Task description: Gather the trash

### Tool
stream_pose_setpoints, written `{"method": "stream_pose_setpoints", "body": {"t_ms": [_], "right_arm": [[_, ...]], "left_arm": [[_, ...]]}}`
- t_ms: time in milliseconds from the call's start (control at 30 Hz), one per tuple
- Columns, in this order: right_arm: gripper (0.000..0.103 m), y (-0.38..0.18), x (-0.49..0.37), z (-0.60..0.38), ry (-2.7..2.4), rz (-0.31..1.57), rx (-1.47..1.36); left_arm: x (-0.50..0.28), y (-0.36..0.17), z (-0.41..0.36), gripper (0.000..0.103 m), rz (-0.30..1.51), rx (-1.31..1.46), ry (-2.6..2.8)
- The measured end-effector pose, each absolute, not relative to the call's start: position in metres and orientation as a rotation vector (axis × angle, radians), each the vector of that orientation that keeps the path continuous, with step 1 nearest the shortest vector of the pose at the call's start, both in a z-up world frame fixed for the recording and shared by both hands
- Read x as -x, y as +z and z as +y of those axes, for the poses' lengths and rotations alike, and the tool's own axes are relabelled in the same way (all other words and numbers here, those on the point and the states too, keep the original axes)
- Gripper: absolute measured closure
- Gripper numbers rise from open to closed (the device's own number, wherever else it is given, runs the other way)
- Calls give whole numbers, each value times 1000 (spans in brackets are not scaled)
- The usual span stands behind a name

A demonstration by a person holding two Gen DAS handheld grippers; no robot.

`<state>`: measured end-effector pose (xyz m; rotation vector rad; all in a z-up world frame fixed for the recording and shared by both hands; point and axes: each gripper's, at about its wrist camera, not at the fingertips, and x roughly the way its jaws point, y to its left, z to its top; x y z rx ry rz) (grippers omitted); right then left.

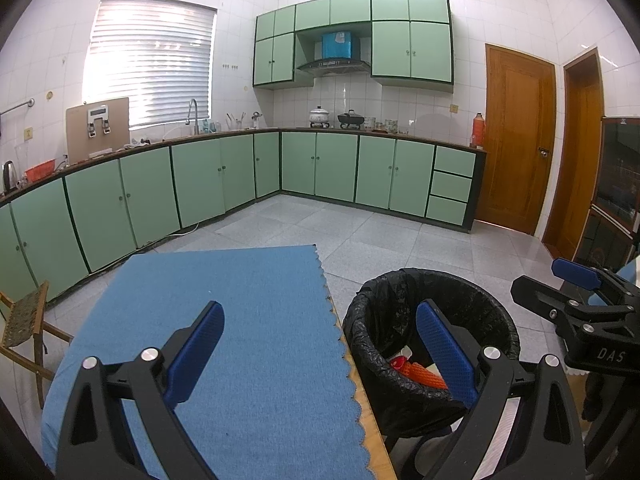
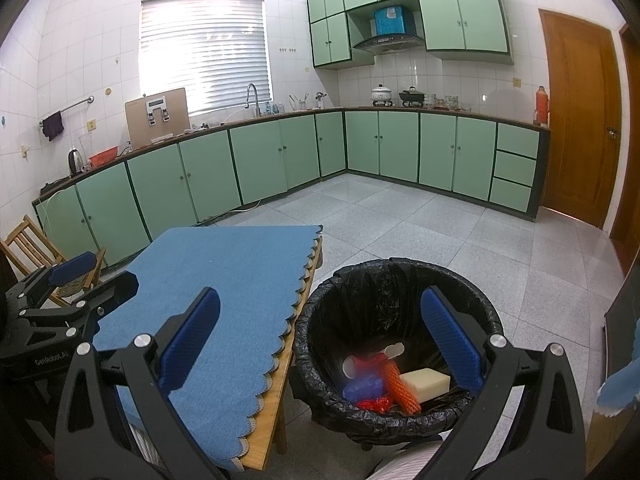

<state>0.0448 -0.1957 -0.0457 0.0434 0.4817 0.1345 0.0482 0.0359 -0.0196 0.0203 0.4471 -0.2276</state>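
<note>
A round bin lined with a black bag stands on the floor just right of the table. Inside lie an orange foam net, a cream block, a blue wrapper, red scraps and a white cup. My right gripper is open and empty, spanning the table edge and the bin. My left gripper is open and empty above the blue cloth. Each gripper shows at the side of the other's view.
Green cabinets run under an L-shaped counter with a sink, pots and a kettle. Wooden doors stand at the right. A wooden folding chair sits left of the table. Grey tiled floor stretches beyond the bin.
</note>
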Motion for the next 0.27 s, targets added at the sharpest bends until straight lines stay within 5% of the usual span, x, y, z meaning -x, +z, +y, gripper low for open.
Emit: {"method": "stream_pose_setpoints", "body": {"t_ms": [267], "right_arm": [[5,-48,-47,-196,134,486,-47]], "left_arm": [[-50,-21,36,8,450,-21,-225]]}}
